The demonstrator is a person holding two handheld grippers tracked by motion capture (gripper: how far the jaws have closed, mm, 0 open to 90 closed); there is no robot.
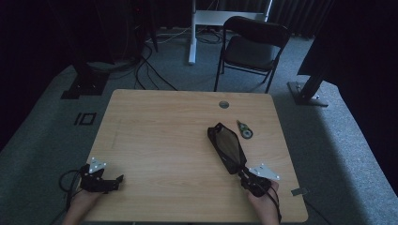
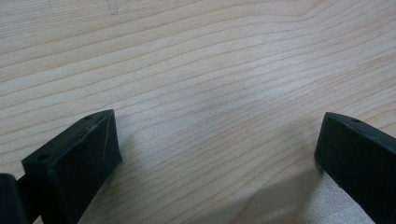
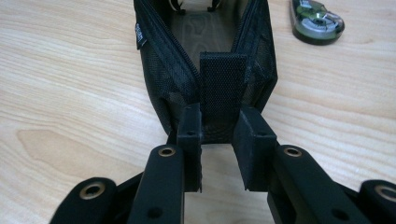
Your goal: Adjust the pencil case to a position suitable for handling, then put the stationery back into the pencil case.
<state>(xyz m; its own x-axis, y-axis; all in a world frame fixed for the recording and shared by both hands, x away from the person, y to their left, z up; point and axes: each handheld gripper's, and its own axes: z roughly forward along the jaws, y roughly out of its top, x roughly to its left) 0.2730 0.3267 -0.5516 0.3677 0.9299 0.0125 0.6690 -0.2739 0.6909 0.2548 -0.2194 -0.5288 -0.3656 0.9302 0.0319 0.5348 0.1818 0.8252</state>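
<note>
Two claws work at the wooden tabletop. At the near right edge, the right claw is clamped on the fabric tab at the near end of a black mesh pouch, both pads pressing the tab. The pouch lies unzipped on the right half of the tabletop, pointing away from the person. A small tape dispenser lies just beside its far end. Near the left edge, the left claw stands wide, with bare wood between its pads.

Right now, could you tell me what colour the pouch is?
The pouch is black mesh, clearest in the right gripper view.
</note>
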